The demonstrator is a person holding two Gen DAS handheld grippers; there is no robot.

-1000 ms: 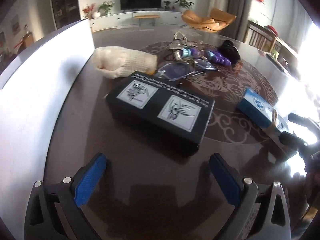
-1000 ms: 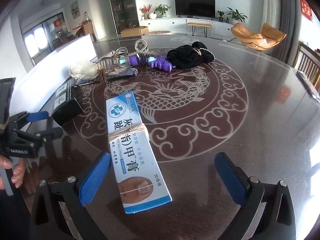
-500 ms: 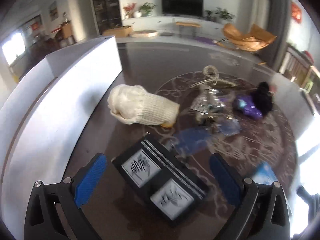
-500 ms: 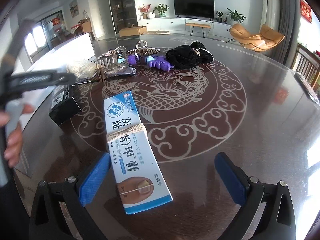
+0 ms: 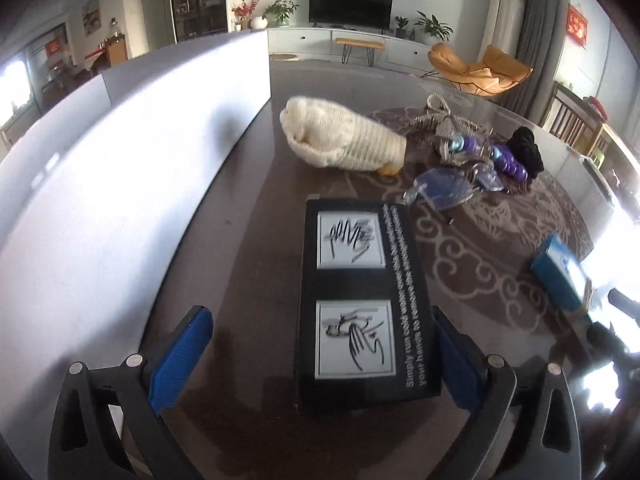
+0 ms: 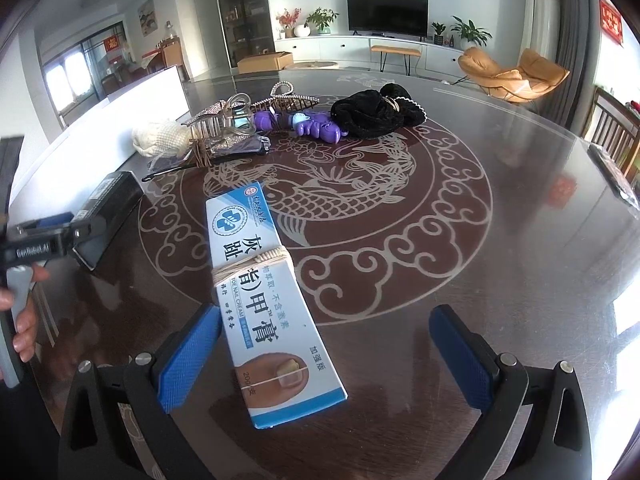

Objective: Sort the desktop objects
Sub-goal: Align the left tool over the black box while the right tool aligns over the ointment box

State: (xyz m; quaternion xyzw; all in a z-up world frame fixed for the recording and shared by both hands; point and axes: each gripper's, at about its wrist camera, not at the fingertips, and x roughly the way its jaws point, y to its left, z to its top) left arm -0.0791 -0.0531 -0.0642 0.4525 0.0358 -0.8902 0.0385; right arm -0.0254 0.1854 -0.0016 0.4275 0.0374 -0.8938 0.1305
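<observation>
A black box (image 5: 362, 300) with two white hand pictures lies lengthwise on the dark table, its near end between the open fingers of my left gripper (image 5: 320, 354); its right side is against or very near the right pad. The box also shows in the right wrist view (image 6: 106, 216). A blue and white nail cream box (image 6: 266, 292), bound with rubber bands, lies with its near end between the open fingers of my right gripper (image 6: 326, 354). It also shows in the left wrist view (image 5: 562, 276).
A long white bin (image 5: 120, 184) runs along the table's left side. Further back lie a cream knitted item (image 5: 344, 140), hair clips (image 6: 224, 120), a purple toy (image 6: 316, 124), clear glasses (image 5: 444, 188) and black fabric (image 6: 376, 110). The table (image 6: 500, 260) has a dragon pattern.
My left gripper swung up over the table, then came down with the black box lengthwise between its fingers. The right gripper and the nail cream box stayed nearly still.
</observation>
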